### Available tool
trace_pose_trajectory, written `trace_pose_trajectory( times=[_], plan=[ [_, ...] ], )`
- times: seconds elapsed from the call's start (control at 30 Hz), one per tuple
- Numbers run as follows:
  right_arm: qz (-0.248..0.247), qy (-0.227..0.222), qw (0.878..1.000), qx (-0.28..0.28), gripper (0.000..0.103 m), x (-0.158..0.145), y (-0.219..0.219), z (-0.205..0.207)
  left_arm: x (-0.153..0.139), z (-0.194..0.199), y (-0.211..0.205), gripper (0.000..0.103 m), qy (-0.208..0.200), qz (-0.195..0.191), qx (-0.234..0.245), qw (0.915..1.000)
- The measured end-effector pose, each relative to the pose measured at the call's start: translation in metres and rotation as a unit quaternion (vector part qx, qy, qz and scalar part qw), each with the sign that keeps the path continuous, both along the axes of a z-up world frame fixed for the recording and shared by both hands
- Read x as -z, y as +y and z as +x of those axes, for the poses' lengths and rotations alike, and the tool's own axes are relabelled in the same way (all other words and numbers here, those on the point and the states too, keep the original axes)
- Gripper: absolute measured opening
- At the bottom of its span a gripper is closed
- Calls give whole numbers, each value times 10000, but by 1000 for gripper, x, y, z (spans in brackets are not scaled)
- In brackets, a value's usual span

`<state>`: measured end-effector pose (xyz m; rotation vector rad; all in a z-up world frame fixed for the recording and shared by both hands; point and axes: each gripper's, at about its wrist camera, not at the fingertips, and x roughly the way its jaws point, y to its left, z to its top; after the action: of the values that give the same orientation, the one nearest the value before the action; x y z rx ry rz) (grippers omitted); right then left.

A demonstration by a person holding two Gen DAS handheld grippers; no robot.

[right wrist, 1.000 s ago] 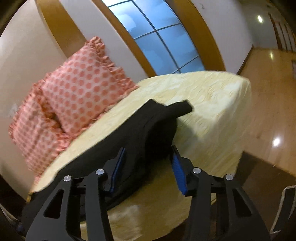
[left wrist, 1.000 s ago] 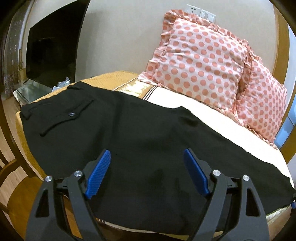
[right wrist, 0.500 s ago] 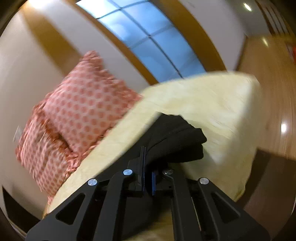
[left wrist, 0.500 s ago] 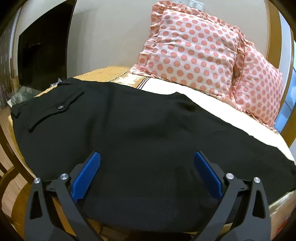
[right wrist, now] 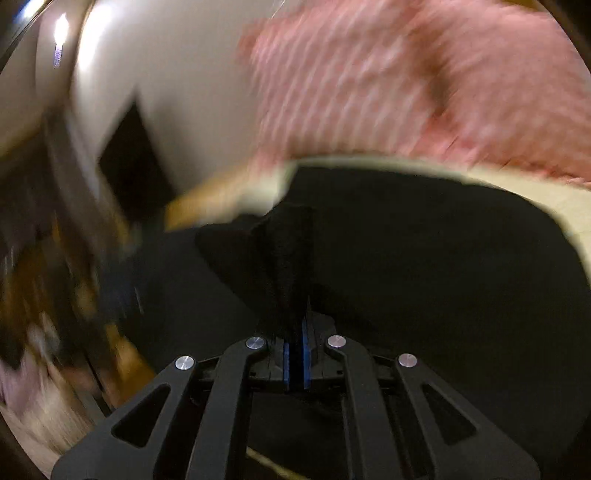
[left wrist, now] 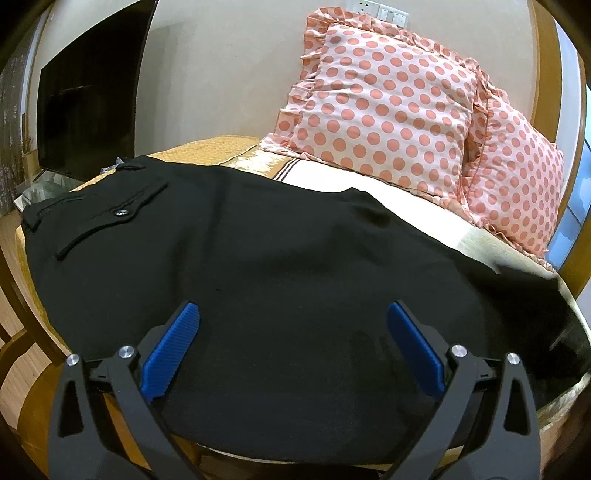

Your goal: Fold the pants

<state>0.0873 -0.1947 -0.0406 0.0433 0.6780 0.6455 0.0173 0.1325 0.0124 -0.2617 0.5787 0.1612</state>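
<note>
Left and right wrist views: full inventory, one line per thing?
pants: 1, black, spread across the bed, one end bunched in the right gripper
bed: 1, cream and golden-yellow cover, under the pants
pillows: 2, pink with coral dots, upright at the wall
TV screen: 1, black, far left
wall sockets: white, above the pillows
left gripper: 1, black with blue pads, open over the pants
right gripper: 1, black with blue pads, shut on the pants
</note>
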Motion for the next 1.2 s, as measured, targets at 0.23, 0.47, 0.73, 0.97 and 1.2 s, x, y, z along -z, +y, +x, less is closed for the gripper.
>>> trace_pose_trajectory(
  times=[0.23, 0.47, 0.73, 0.97, 1.2],
  plan=[
    [782, -537, 9944, 465, 5, -48, -10, 8, 1, -1, -3, 101, -50, 58, 25, 10000],
    [569, -795, 9941, 461, 5, -47, 20, 8, 1, -2, -1, 101, -91, -5, 44, 9999],
    [93, -1104, 9938, -27, 5, -36, 58, -6, 1, -2, -2, 101, -83, 39, 6, 10000],
    [-1176, -1247, 9800, -1006, 56, -4, 95, -45, -22, -30, 40, 101, -695, -910, -298, 9930],
    [-222, -1401, 9895, -284, 56, -30, 66, -22, -43, -59, 93, 101, -1030, -726, -1281, 9837]
  ],
)
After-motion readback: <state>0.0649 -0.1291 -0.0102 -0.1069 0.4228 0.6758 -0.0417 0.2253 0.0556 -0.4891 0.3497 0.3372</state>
